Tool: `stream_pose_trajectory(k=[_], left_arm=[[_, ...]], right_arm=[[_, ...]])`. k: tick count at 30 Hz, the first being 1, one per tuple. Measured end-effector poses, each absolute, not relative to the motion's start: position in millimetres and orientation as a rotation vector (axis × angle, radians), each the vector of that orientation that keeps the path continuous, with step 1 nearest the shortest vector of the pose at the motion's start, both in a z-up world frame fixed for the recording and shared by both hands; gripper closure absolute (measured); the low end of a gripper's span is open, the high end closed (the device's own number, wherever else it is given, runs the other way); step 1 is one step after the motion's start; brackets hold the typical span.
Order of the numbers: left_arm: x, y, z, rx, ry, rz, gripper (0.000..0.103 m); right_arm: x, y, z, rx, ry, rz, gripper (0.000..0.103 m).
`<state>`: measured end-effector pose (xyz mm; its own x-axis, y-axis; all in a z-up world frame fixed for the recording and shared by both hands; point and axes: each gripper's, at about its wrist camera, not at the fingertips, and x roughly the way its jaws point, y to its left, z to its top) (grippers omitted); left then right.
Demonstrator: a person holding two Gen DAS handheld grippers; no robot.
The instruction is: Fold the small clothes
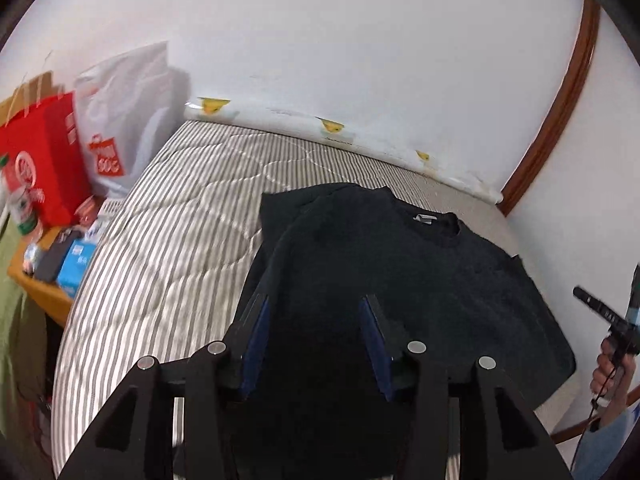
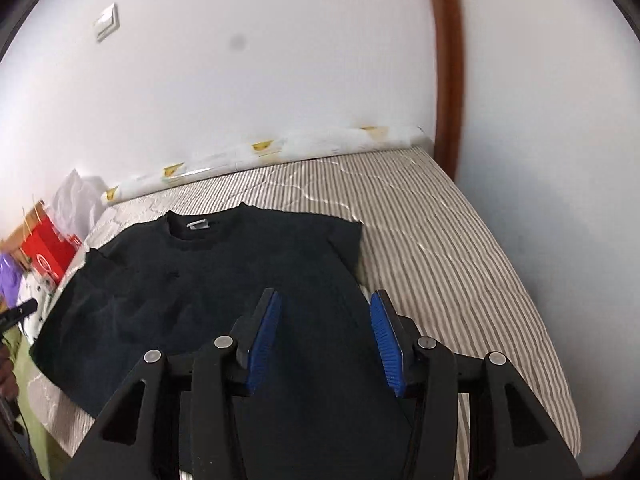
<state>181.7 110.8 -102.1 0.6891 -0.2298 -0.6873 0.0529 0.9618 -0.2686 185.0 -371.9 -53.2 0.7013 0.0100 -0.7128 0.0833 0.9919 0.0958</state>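
A black T-shirt (image 1: 400, 280) lies flat on a striped mattress (image 1: 160, 260), collar toward the wall, a small label inside the neck. My left gripper (image 1: 316, 304) is open and empty, hovering over the shirt's left side near its hem. In the right wrist view the same shirt (image 2: 224, 280) spreads across the mattress (image 2: 460, 260). My right gripper (image 2: 324, 304) is open and empty above the shirt's right edge, below the right sleeve. The right gripper and its hand also show at the left wrist view's right edge (image 1: 612, 328).
A white wall runs behind the bed, with a rolled white sheet (image 1: 360, 136) along it. A red bag (image 1: 44, 160) and a white plastic bag (image 1: 124, 120) stand left of the bed beside a wooden table with boxes (image 1: 60, 264). A brown frame (image 2: 448, 60) stands at the right.
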Motion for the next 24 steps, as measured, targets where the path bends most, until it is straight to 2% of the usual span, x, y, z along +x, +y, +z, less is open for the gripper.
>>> stream_pose_trajectory(k=[11,14,20,22,23,24], left_arm=[[270,75,-111,-0.056,0.900,-0.159,0.059],[283,70,-116,-0.006,0.914,-0.152,0.046],[307,68,-140,0.031,0.975,-0.126,0.046],[310,68,-148,0.053,0.985,-0.104,0.054],[310,67,-149,0.063,0.984,-0.098,0.067],[309,67,-150,0.073,0.981,-0.093,0.072]], right_arm=[[276,-356,-85,0.014,0.915,0.009,0.055],[291,-354,-97,-0.017,0.930,0.014,0.050],[320,-352,-126,-0.042,0.987,0.008,0.048],[328,-350,-138,-0.062,1.028,0.007,0.056],[330,-350,-143,-0.077,1.034,-0.011,0.065],[331,-349,-145,-0.081,1.033,-0.012,0.071]])
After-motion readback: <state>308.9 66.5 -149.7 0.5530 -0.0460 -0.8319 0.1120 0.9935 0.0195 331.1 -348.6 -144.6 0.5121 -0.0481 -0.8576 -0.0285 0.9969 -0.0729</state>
